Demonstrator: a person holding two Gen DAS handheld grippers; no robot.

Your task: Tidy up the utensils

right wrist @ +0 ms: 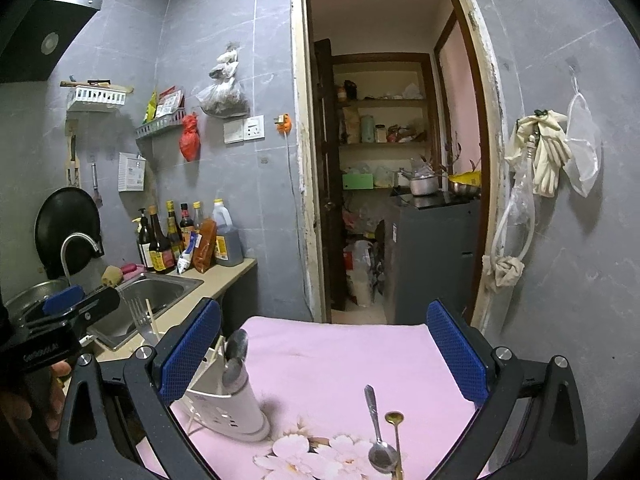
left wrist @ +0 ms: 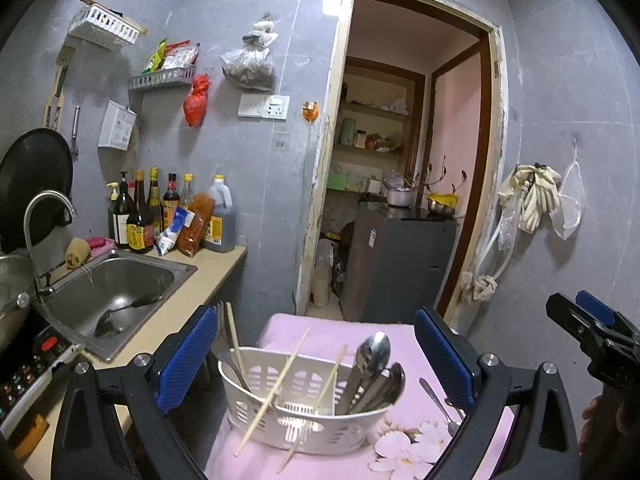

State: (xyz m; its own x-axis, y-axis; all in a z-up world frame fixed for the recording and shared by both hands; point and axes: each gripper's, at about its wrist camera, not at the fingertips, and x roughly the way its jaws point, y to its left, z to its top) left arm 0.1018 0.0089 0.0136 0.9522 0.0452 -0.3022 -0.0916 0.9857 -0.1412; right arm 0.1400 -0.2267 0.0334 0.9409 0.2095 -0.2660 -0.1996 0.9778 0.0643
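Utensils are mostly sorted already: a white slotted basket [left wrist: 304, 408] sits on the pink flowered cloth [right wrist: 340, 360] over the table, with a few spoons [left wrist: 374, 372] standing at its right end, a fork [left wrist: 221, 334] at its left end, and a couple of chopsticks [left wrist: 276, 390] leaning across the rim. Two loose pieces are left on the cloth just right of the basket, a silver spoon [right wrist: 378, 430] and a thin gold-coloured spoon [right wrist: 396, 436] lying right beside it, nearly touching. Both sets of tongs are spread wide and holding nothing: the left tongs [left wrist: 316, 364] hover around the basket, the right tongs [right wrist: 324, 356] point over the two loose spoons. My guess is the right side goes for one of those next. The risk is that they're so close together the tongs could pinch both or nudge the gold one off the edge of the table, and flat metal on soft cloth could easily slip. Those chopsticks also look precarious, so a bump on the basket could tip them out.
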